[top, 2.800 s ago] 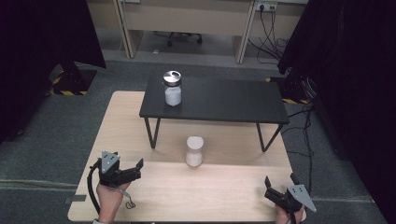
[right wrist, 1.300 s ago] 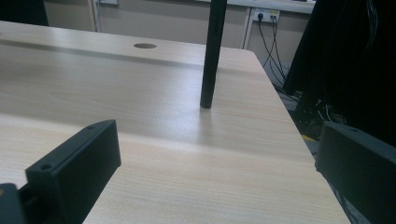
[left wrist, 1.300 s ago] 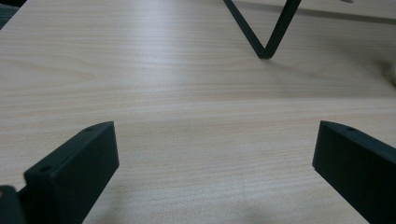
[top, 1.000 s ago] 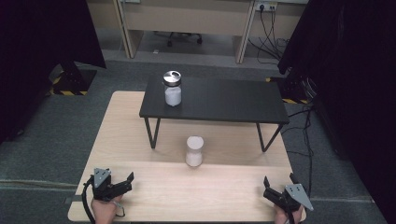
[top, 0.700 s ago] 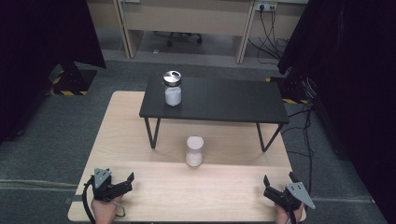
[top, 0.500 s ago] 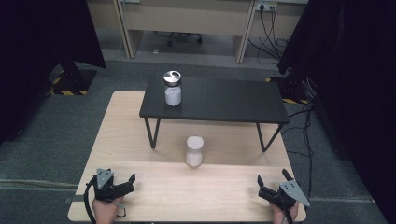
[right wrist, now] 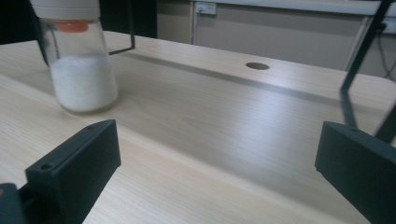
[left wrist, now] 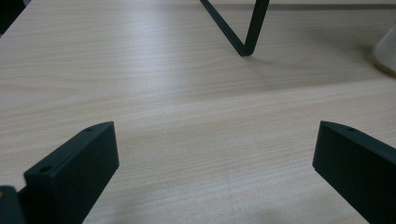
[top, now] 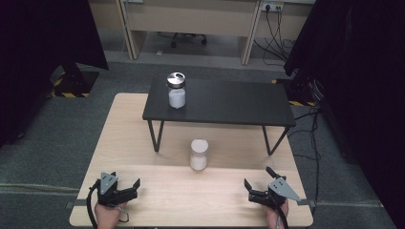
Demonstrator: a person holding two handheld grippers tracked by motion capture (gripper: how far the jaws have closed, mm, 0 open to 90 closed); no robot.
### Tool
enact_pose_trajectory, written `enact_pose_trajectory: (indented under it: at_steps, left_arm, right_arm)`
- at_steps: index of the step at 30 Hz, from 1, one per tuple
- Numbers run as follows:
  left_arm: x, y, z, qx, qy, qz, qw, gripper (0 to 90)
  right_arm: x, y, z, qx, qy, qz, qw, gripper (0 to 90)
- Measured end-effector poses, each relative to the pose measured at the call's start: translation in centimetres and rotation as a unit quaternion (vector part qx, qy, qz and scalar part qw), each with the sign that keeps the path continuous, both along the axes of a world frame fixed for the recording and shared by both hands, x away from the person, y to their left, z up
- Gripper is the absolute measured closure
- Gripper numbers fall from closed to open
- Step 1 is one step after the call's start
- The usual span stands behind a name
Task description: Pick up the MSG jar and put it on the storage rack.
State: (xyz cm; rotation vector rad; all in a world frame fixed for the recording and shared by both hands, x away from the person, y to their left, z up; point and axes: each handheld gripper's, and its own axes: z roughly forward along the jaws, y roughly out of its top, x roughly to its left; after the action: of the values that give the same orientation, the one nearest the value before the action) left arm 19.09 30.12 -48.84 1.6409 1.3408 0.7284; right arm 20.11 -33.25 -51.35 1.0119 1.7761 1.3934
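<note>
Jar of white powder — lid cut off at top — stands beyond the released right tool; left tool released too.

White jar, black shelf

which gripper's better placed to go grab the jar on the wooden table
Right, by a small margin. The right gripper is open and its view shows the jar just ahead. The left gripper, also open, catches only the jar's edge.
</note>
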Motion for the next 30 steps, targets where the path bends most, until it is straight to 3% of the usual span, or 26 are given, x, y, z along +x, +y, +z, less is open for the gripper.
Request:
enact_pose_trajectory:
  at_steps: [7,14,26,30]
  left_arm:
    - [-0.2,0.3,-0.2,-0.003,-0.009,-0.014,0.9999,0.0]
    - [-0.3,0.4,-0.3,-0.007,-0.011,-0.017,0.9998,0.0]
    - [-0.4,0.1,-0.3,-0.002,-0.012,-0.011,0.9999,0.0]
    - [-0.4,0.0,-0.3,-0.002,-0.013,-0.008,0.9999,0.0]
  right_arm:
    - [1.2,0.4,0.4,0.016,0.021,0.018,0.9995,0.3]
    - [2.4,1.1,0.5,0.019,0.023,0.047,0.9985,0.3]
    - [4.1,3.2,0.5,0.016,-0.016,0.090,0.9957,0.4]
    - [4.7,3.8,0.9,0.006,-0.019,0.106,0.9941,0.4]
